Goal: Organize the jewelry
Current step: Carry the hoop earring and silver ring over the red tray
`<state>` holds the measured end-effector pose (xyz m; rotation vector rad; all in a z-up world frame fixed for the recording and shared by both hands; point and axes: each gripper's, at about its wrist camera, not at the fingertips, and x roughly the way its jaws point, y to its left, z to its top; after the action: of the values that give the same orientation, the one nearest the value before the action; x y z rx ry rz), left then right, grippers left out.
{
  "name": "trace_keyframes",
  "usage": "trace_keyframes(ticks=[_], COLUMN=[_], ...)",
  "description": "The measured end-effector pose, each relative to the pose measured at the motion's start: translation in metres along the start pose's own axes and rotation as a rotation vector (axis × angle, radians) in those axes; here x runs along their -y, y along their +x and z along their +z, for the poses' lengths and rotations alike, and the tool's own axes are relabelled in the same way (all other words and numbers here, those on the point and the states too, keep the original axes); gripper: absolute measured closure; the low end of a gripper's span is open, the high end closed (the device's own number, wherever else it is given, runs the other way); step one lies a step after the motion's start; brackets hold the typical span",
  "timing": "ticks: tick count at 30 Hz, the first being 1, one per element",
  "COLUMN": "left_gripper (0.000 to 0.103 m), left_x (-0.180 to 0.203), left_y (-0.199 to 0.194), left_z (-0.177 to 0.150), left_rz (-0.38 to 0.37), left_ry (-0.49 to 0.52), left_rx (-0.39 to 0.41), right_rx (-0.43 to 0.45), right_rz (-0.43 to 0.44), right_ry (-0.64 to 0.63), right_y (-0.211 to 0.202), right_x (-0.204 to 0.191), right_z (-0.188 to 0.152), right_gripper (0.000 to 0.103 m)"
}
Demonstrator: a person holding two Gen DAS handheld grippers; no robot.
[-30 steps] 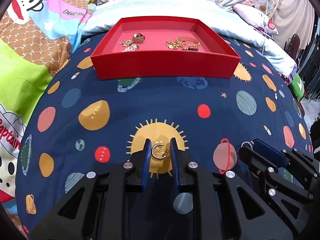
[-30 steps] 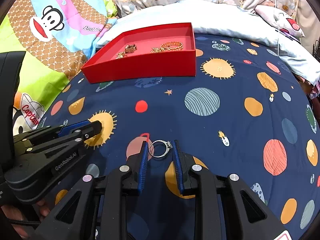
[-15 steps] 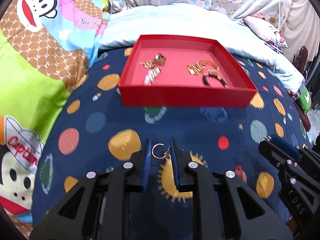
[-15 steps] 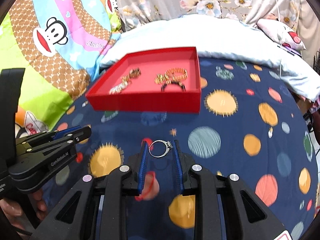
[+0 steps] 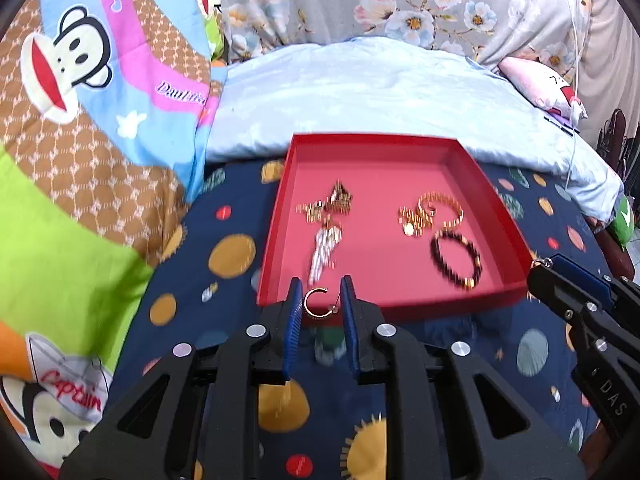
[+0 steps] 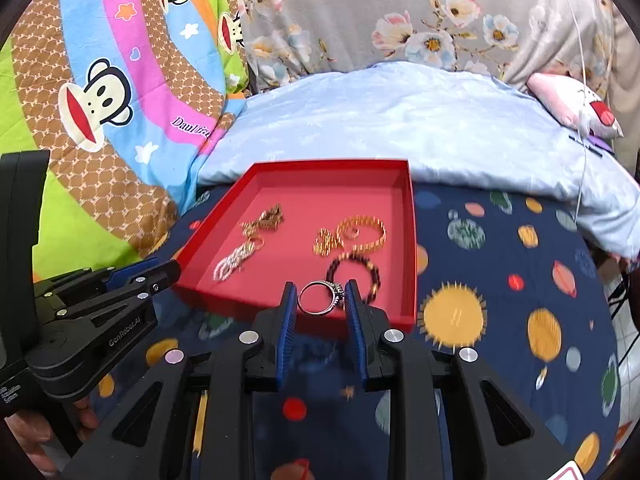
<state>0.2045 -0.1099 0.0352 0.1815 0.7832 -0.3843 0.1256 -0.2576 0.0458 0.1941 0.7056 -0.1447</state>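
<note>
My left gripper (image 5: 319, 303) is shut on a small gold hoop earring (image 5: 316, 303), held just over the near wall of the red tray (image 5: 400, 308). My right gripper (image 6: 321, 299) is shut on a silver ring (image 6: 320, 298) with a stone, also at the near edge of the red tray (image 6: 224, 296). In the tray lie gold chains (image 5: 326, 206), a silvery pendant (image 5: 324, 254), a gold bracelet (image 5: 434, 212) and a dark bead bracelet (image 5: 456, 258). Each gripper shows at the side of the other's view: right gripper (image 5: 538, 270), left gripper (image 6: 172, 268).
The tray rests on a navy planet-print bedspread (image 5: 192, 280). A pale blue pillow (image 5: 360, 92) lies behind it, a colourful monkey-print quilt (image 5: 80, 100) on the left, and a pink cushion (image 5: 540, 84) at the back right. A hand (image 6: 48, 436) holds the left gripper.
Both grippers have risen and moved forward toward the red tray, each still gripping its piece. The tray now sits right in front of the fingertips and its contents show from above.
</note>
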Motion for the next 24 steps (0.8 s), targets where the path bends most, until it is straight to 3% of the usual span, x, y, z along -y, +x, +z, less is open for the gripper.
trace_keyframes(ticks=[11, 24], left_gripper=[0.085, 0.085], left_x=[0.006, 0.011], left_y=[0.022, 0.054], left_z=[0.041, 0.073], left_rz=[0.011, 0.03], left_ry=[0.004, 0.011], left_rx=[0.039, 0.052], right_rx=[0.028, 0.017], right_rz=[-0.001, -0.022], right_ry=[-0.016, -0.011], right_y=[0.026, 0.065], right_x=[0.004, 0.014], right_z=[0.041, 0.061], right_gripper=[0.08, 0.08])
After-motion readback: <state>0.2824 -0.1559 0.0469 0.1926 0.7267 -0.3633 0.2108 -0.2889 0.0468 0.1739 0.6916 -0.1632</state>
